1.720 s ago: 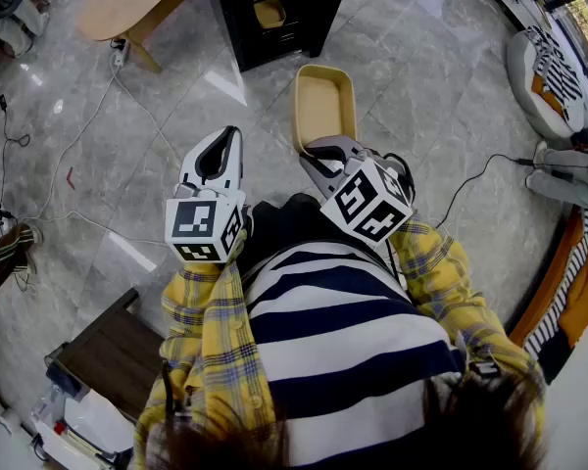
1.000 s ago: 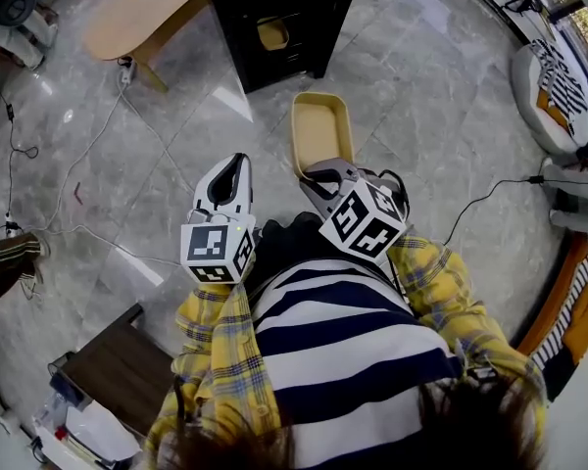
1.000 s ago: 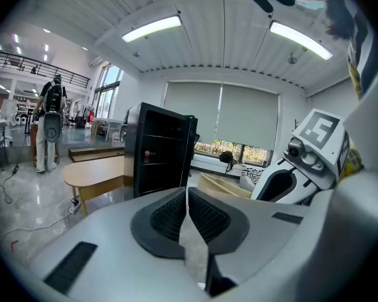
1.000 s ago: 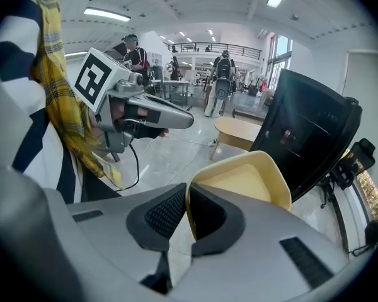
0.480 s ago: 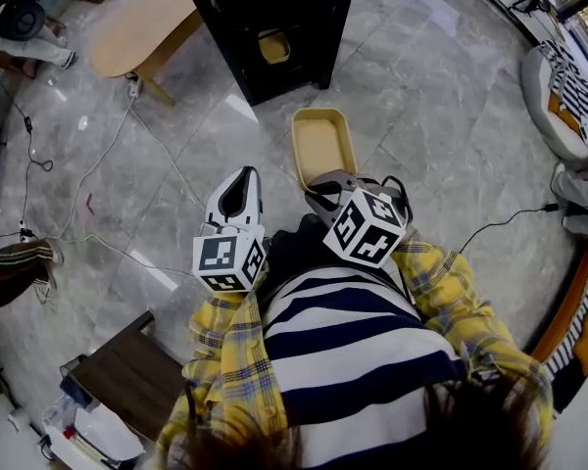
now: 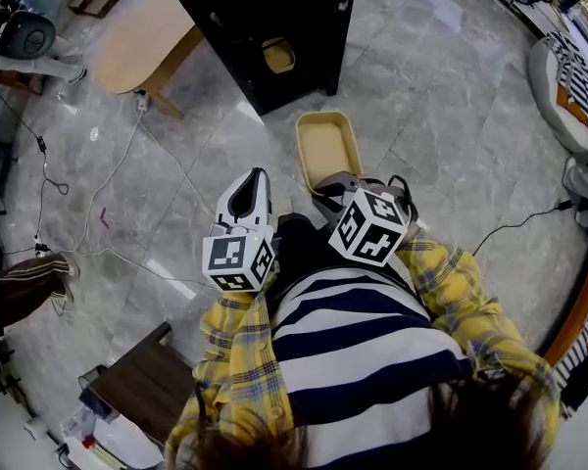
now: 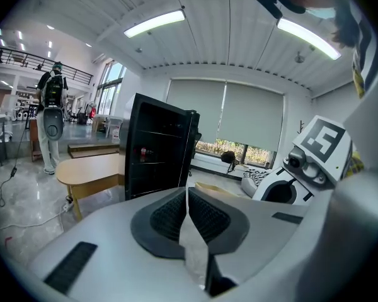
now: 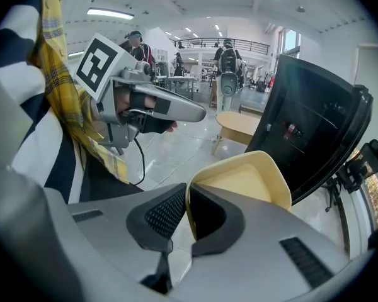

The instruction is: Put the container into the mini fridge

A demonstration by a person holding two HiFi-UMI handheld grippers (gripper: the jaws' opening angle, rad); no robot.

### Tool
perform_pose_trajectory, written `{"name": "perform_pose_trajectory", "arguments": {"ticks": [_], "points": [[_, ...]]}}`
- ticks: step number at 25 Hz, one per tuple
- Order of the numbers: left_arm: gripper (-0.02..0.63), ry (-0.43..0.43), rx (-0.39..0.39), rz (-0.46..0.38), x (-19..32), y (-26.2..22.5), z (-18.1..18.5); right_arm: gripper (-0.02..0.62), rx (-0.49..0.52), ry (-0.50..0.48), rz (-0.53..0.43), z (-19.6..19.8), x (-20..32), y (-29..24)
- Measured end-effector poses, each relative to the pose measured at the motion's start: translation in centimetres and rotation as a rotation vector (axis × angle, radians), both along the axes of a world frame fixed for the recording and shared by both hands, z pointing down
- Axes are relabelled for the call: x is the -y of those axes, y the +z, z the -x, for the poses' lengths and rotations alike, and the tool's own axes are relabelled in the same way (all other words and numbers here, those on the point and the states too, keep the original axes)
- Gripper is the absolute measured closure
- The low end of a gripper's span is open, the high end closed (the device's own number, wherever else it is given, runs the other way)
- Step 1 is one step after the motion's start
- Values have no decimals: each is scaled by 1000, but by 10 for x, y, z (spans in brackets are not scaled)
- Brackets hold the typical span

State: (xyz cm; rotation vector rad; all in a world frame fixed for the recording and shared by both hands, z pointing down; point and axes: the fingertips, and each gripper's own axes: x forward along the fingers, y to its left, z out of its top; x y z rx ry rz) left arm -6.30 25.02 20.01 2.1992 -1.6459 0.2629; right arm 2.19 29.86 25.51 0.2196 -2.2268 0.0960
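The grey marble floor [image 6: 441,96] is carrying a black mini fridge [image 6: 314,8], which is standing just beside a pale wooden table [image 6: 142,37]. On the left, thin cables [image 6: 88,233] are trailing across the tiles, and a dark wooden table [image 6: 147,385] is standing nearer the person.

Lab hall: marble floor [image 6: 441,96], mezzanine railing [image 8: 239,42]

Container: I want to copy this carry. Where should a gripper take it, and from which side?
Take the near short wall of the container, coming from the person's side, one jaw inside and one outside. The wall is thin and upright and the top is open; the body looks too wide to span. The right gripper grips it so.
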Motion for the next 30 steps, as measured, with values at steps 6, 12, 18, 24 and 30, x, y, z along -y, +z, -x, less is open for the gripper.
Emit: {"name": "perform_pose_trajectory", "arguments": {"ticks": [6,12,18,24,30], "points": [[583,59,0,-10,32,5,17,555,-21,49,15,19,27,9],[583,131,-19,-7,74,12,45,555,-36,98,34,50,62,17],[583,213,-28,22,112,28,68,555,-55,156,54,75,97,29],[583,304,-14,58,143,47,74,555,-66,211,57,87,130,38],[583,317,0,72,165,59,74,555,-72,219,68,85,152,46]]}}
